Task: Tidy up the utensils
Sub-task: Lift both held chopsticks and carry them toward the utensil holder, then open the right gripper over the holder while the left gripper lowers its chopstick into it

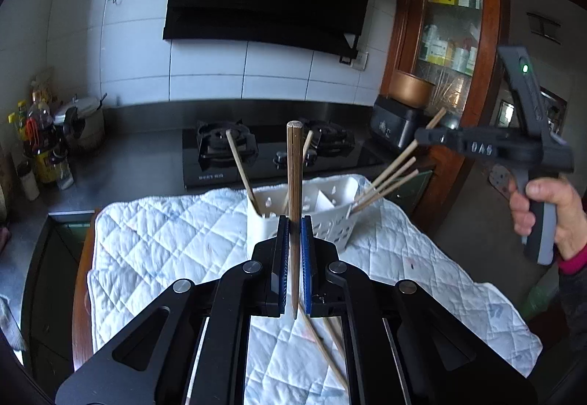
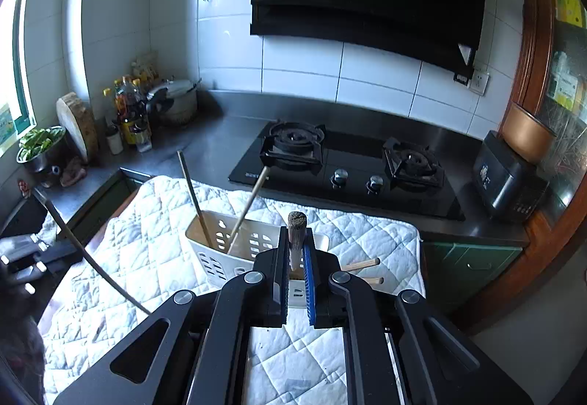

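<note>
A white perforated utensil caddy [image 1: 323,210] stands on a white quilted cloth [image 1: 165,239] and holds several wooden chopsticks. My left gripper [image 1: 293,232] is shut on a dark wooden chopstick [image 1: 294,184], held upright in front of the caddy. More chopsticks [image 1: 323,346] lie on the cloth below it. My right gripper [image 1: 431,133] shows at the right above the caddy, shut on a pale chopstick [image 1: 403,155] angled into the caddy's right end. In the right wrist view that gripper [image 2: 296,254] grips the chopstick's top [image 2: 296,232] over the caddy [image 2: 227,243].
A black gas hob [image 2: 348,170] sits on the steel counter behind the cloth. Bottles and a pot [image 2: 146,107] stand at the back left. A dark appliance [image 2: 502,181] and a wooden cabinet [image 1: 440,38] are at the right.
</note>
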The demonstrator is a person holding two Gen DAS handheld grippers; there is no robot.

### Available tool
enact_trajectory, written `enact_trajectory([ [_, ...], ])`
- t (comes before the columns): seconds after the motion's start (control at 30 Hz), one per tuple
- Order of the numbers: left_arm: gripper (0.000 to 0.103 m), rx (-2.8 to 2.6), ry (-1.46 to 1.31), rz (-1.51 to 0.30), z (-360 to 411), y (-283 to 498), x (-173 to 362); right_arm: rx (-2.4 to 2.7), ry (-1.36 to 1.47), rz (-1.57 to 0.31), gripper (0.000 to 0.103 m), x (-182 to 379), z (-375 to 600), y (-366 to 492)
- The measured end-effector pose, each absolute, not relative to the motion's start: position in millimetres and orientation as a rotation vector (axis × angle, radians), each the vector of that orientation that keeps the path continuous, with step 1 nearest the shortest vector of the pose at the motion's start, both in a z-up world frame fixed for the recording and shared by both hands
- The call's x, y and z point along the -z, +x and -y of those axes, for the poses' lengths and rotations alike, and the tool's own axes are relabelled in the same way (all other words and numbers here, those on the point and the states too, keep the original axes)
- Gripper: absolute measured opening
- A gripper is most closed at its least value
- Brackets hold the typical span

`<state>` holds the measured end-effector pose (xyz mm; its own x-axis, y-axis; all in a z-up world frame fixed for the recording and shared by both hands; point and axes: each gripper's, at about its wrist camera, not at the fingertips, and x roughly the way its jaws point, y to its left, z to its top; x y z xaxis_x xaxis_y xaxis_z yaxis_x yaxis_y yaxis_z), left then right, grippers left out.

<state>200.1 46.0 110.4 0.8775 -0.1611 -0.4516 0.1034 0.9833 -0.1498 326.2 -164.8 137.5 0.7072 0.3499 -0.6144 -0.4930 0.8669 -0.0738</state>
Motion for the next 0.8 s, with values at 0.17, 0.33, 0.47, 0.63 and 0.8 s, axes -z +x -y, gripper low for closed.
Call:
enact_trajectory([
  [0.17, 0.005, 0.125, -0.108, -0.397, -46, 224, -153, -0.470, -0.233, -0.669, 0.007, -120, 162, 340],
  [0.33, 0.005, 0.092, -0.109, -0.356, -43, 251, -175, -0.472, -0.234, -0.685, 0.007, -109, 160, 347],
  [0.47, 0.005, 0.054, -0.090, -0.344, -36, 270, -175, -0.474, -0.233, -0.686, 0.007, -105, 161, 349],
  [0.63, 0.005, 0.035, -0.122, -0.389, -37, 296, -160, -0.471, -0.226, -0.656, 0.008, -108, 165, 346],
  [0.8, 0.005, 0.037, -0.169, -0.455, -46, 316, -138, -0.461, -0.239, -0.609, 0.018, -114, 169, 334],
])
